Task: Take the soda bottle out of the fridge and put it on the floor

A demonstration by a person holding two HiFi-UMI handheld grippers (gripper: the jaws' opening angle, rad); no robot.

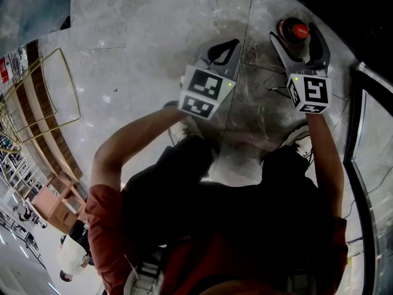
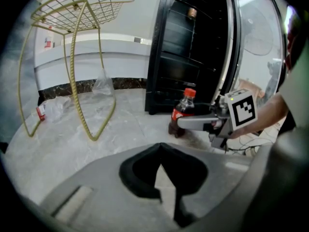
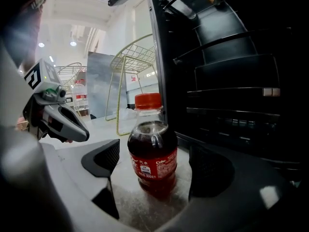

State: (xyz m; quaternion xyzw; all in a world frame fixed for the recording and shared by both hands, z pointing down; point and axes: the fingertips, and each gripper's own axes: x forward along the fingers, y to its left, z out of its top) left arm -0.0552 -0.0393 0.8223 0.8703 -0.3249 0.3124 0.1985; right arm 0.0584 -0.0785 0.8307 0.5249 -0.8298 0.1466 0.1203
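Note:
The soda bottle (image 3: 152,151), dark cola with a red cap and red label, stands upright on the grey marble floor in front of the open black fridge (image 3: 231,81). My right gripper (image 3: 154,166) is open around it, with a gap showing between each pad and the bottle. From the head view the bottle's red cap (image 1: 298,31) shows between the right gripper's (image 1: 295,34) spread fingers. The left gripper view shows the bottle (image 2: 184,111) beside the fridge (image 2: 193,47). My left gripper (image 2: 161,149) hovers over bare floor to the left, shut with nothing in it, and appears in the head view as the left gripper (image 1: 230,43).
The fridge's glass door (image 1: 368,140) stands open at the right. A gold wire stool (image 2: 77,13) stands to the left, with a crumpled plastic bag (image 2: 102,83) and a small red can (image 2: 41,111) by the wall. A thin cable (image 1: 276,91) lies on the floor near my feet.

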